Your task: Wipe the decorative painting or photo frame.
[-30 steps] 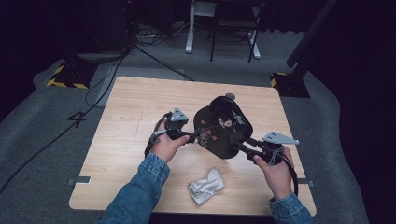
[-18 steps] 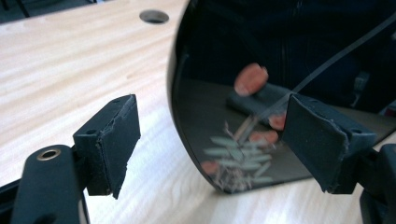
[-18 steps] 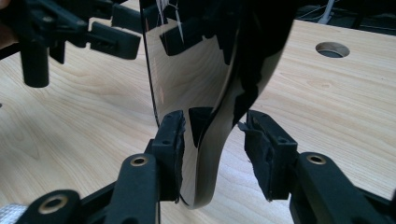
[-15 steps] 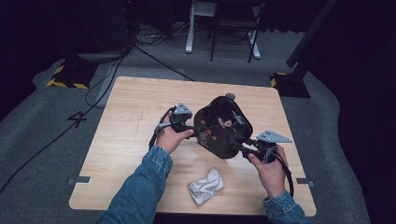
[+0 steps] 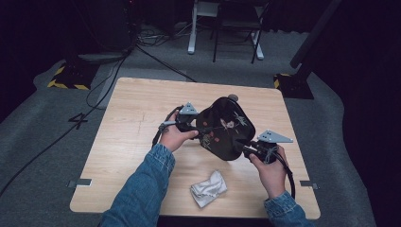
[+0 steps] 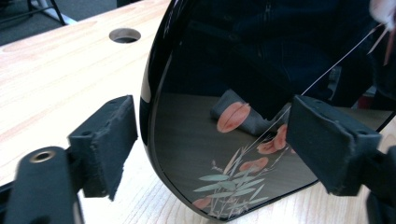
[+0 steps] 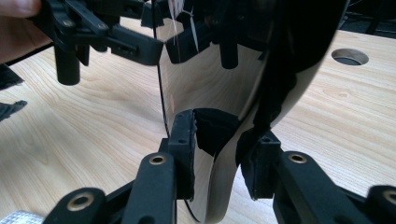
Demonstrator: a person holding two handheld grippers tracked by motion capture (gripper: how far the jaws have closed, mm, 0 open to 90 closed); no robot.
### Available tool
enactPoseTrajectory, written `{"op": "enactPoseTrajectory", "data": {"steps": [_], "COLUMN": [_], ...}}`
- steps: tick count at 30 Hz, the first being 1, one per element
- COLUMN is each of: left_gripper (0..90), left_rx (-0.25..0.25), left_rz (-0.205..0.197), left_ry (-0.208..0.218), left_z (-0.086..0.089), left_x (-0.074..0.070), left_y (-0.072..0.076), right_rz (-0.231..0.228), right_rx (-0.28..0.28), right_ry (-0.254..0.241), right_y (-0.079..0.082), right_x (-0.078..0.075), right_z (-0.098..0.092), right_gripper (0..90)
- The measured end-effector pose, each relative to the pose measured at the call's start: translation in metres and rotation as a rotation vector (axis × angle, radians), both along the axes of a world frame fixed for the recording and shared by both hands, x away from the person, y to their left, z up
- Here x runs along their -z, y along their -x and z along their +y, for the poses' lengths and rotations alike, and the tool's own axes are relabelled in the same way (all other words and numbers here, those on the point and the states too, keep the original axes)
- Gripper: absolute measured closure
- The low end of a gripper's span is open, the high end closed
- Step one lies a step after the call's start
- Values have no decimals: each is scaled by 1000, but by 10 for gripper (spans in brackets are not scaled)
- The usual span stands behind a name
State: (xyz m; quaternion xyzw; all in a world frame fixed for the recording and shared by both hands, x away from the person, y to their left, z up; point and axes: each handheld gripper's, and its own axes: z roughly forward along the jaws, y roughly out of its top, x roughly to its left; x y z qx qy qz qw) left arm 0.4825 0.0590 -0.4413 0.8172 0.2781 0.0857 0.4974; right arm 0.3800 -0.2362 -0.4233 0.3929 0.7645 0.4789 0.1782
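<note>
On my left, the left gripper (image 5: 196, 124) has its jaws spread wide to either side of the black lacquered tray (image 5: 227, 127), one pad behind the rim and the other in front of the painted face, neither clearly touching. So I judge the tray's weight hangs almost wholly on the far side. The tray stands tilted on edge, its lower rim at or just above the tabletop (image 5: 132, 118), I cannot tell which. On my right, the right gripper (image 5: 253, 147) has its jaws closed on the tray's thin rim. That glossy edge could slip or pivot in the single pinch, swinging down onto the wood. The crumpled white cloth (image 5: 208, 188) lies near, well short of cushioning a drop.
</note>
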Motion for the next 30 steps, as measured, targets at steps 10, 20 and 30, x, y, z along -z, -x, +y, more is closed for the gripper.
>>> {"op": "enactPoseTrajectory", "data": {"steps": [10, 20, 30], "left_gripper": [244, 338, 342], "left_rx": [32, 3, -40], "left_rz": [-6, 0, 59], "left_ry": [-12, -65, -92], "left_z": [-2, -3, -5], "left_x": [-3, -9, -15], "left_y": [1, 11, 17], "right_rz": [-6, 23, 75], "right_rx": [5, 56, 63], "right_ry": [9, -34, -99], "right_y": [-4, -9, -14], "right_x": [1, 1, 0], "right_z": [-2, -5, -8], "right_gripper": [668, 607, 592]}}
